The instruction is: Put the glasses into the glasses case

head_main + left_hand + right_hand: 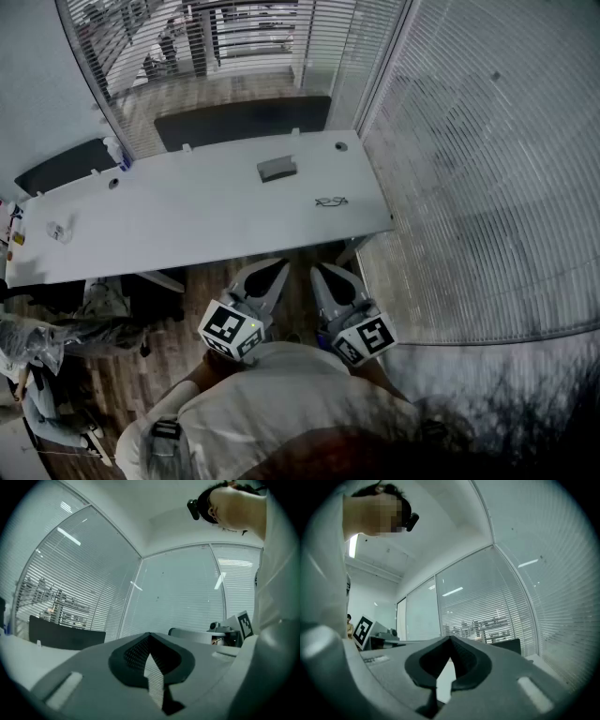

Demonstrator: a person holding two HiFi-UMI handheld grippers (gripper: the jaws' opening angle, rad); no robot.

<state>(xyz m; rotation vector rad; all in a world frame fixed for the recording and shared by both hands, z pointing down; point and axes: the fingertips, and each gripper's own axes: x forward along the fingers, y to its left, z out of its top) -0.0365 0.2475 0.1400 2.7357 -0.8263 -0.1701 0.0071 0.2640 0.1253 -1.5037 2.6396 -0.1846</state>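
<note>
A grey glasses case (277,169) lies closed on the white table (187,220), towards its far right. A pair of dark thin-framed glasses (331,202) rests on the table a little nearer and to the right of the case. Both grippers are held close to the person's body, in front of the table's near edge and away from both things. My left gripper (272,270) (150,634) is shut, its tips meeting, with nothing in it. My right gripper (325,272) (451,638) is also shut and holds nothing. The two gripper views show neither the case nor the glasses.
A small white object (59,231) lies on the table's left end, and a bottle (117,150) stands at the far left edge. Black chairs (242,120) stand behind the table. Glass walls with blinds (487,169) close the right side. Bags (37,342) lie on the floor at left.
</note>
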